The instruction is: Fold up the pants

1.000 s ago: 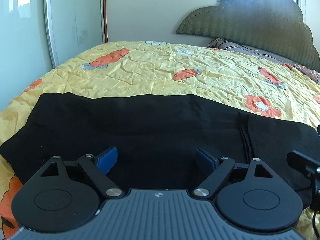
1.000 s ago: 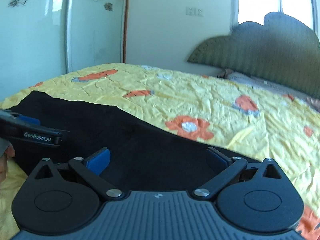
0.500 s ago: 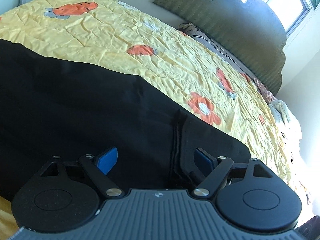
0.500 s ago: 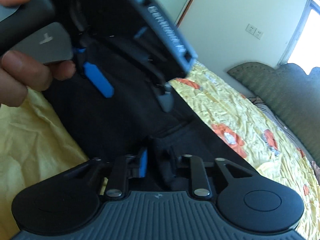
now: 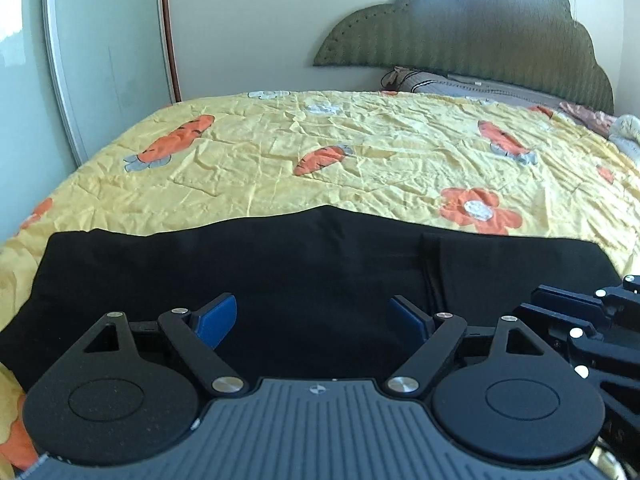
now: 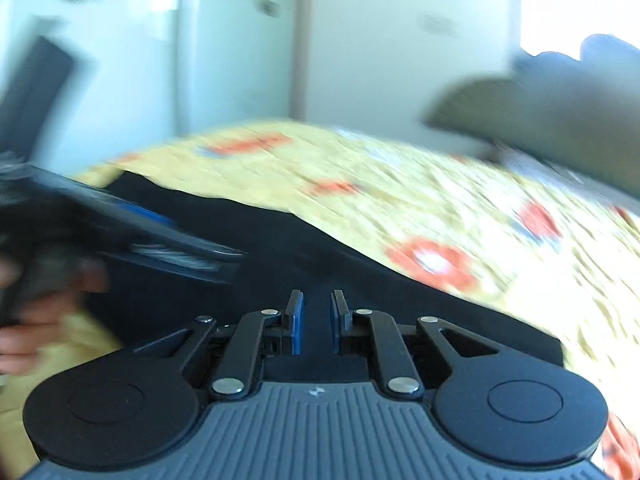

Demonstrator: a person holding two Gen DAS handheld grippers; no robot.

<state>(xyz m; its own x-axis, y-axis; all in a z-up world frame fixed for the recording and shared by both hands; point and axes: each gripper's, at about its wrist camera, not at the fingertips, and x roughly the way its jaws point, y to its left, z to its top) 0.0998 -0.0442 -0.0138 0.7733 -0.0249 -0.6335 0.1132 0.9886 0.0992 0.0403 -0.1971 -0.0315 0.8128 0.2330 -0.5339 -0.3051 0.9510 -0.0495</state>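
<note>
We saw the black pants point(image 5: 280, 276) lying flat across the near part of the bed point(image 5: 360, 160), on its yellow cover, spread sideways as one wide dark band. Their far edge ran fairly straight, with a slight rise near the middle. Towards the right a lengthwise fold or seam line point(image 5: 430, 268) showed, where one layer seemed to lie over another. In the right wrist view the pants point(image 6: 248, 240) were blurred and dark.
</note>
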